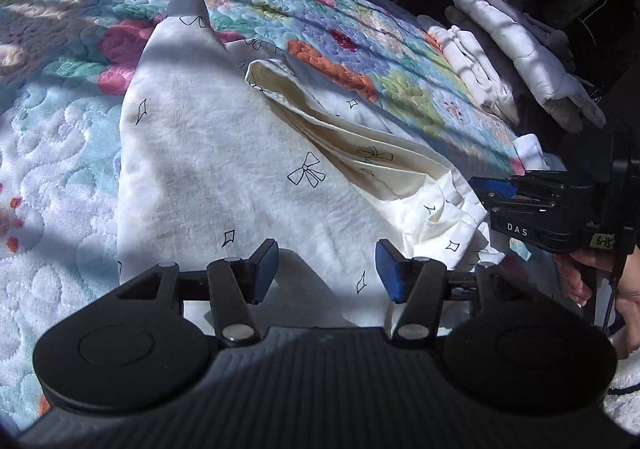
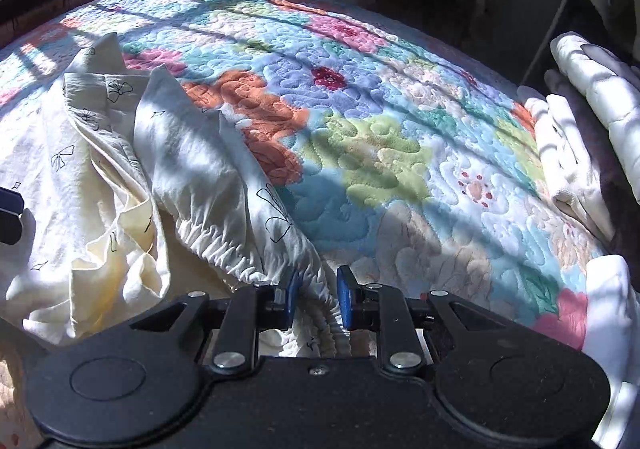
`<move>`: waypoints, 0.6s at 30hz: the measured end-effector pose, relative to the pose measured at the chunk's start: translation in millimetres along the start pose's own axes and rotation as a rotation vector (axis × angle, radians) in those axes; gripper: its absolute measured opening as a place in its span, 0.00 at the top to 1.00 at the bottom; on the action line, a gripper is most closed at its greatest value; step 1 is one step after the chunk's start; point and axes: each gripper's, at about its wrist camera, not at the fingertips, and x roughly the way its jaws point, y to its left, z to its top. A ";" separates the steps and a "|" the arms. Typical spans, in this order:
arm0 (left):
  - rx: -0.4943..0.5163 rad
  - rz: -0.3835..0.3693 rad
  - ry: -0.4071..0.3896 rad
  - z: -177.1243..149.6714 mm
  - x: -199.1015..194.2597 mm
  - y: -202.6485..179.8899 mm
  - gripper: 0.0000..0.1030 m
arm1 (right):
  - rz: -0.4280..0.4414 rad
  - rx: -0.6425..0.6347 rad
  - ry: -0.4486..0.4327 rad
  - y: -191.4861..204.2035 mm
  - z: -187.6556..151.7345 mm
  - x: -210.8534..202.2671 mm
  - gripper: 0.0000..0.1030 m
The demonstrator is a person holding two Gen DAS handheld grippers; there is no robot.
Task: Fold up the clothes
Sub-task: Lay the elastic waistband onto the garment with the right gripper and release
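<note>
The white pants [image 1: 224,169] with little bows lie in the middle of the bed [image 1: 60,169]. They look soft, light and floppy (grab the stretchy waistband). The left hand-held gripper [image 1: 326,269] is apart above them. The right hand-held gripper [image 2: 316,299] has its pads around the waistband [image 2: 224,249], not quite together.

The white garment [image 2: 120,169] runs off the left edge of the right wrist view, and its elastic hem drops out of sight behind the right gripper [image 2: 316,295]. In the left wrist view, the folded white stack [image 1: 520,61] at upper right fades into dark shadow, and the hand [image 1: 600,289] on the right gripper is cut off by the frame's right edge.
</note>
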 end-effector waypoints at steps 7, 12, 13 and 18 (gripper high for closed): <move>-0.036 0.029 -0.002 -5.5 -1.8 19.2 0.49 | -0.046 -0.248 -0.026 36.7 -4.5 -5.7 0.77; -0.050 0.023 -0.007 -8.6 -1.8 23.5 0.49 | -0.090 -0.364 -0.059 49.5 2.8 19.0 0.77; -0.042 0.029 -0.007 -9.2 -1.6 22.8 0.49 | -0.103 -0.320 -0.071 44.7 8.0 21.8 0.81; -0.036 0.036 -0.005 -11.6 -1.0 23.6 0.49 | -0.126 0.123 -0.176 -13.7 24.0 20.0 0.84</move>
